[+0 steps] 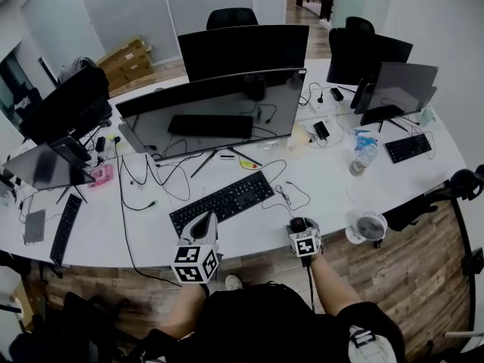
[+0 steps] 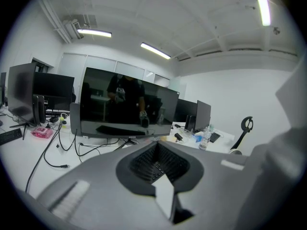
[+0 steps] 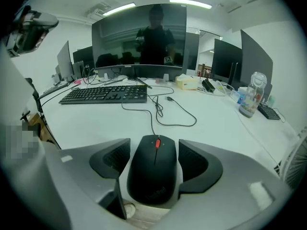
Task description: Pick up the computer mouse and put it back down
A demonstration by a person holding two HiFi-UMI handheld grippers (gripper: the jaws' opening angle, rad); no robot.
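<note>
A black computer mouse [image 3: 154, 169] with a red scroll wheel lies between the two pads of my right gripper [image 3: 154, 158], which press against its sides. The mouse [image 1: 299, 224] is at the white desk's [image 1: 333, 195] front edge; I cannot tell whether it rests on the desk or is lifted. Its cable [image 3: 163, 111] snakes slack across the desk. In the head view, my right gripper [image 1: 299, 227] stands right of the black keyboard [image 1: 221, 200]. My left gripper [image 1: 203, 227] hovers at the keyboard's near edge, jaws together and empty [image 2: 156, 169].
A wide dark monitor [image 1: 212, 112] stands behind the keyboard [image 3: 105, 94]. A water bottle [image 1: 361, 157] and a small white fan [image 1: 368, 228] are to the right. More monitors, keyboards and loose cables spread over the desk. Wooden floor lies below the front edge.
</note>
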